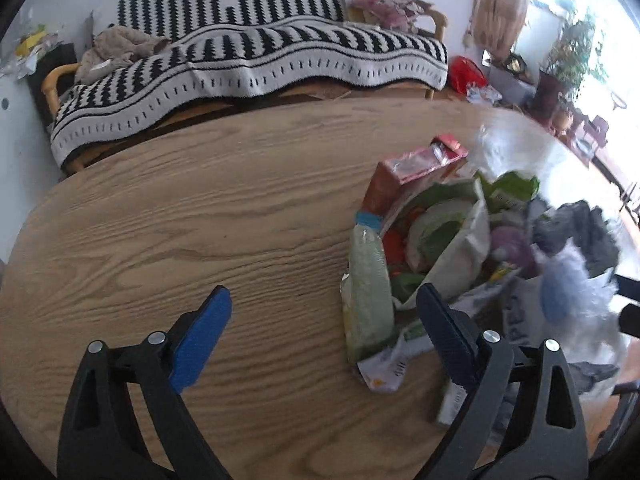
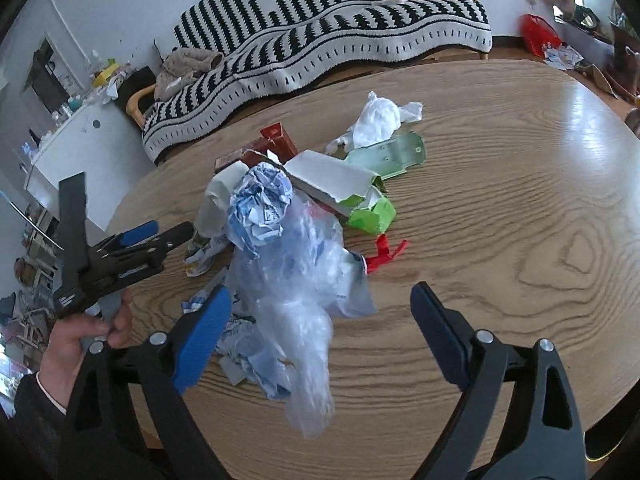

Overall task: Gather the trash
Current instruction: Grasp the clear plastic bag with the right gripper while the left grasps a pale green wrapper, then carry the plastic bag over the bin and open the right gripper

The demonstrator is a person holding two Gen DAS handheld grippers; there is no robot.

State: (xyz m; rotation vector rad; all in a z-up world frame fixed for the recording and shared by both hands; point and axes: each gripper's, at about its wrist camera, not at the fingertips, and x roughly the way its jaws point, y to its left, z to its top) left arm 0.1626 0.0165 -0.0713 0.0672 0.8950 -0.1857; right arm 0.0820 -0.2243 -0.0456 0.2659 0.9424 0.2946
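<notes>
Trash pile [image 2: 304, 216] mid table [image 2: 520, 200], bare wood R side, both grippers' fingers wide apart, nothing held.

A: What did the table [image 2: 500, 208] show?
B: Wood grain, smooth, glossy where light struck.

A: And the trash?
B: The bag [image 2: 304, 288] was thin clear plastic; the ball [image 2: 262, 204] was crumpled printed paper; the blanket [image 1: 256, 52] was knitted cloth.

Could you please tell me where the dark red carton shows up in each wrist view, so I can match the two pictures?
Left wrist: the dark red carton lies right of centre, at the far end of the trash pile.
Right wrist: it sits above centre, behind the pile.
Shared landmark: the striped blanket beyond the wooden table.
</notes>
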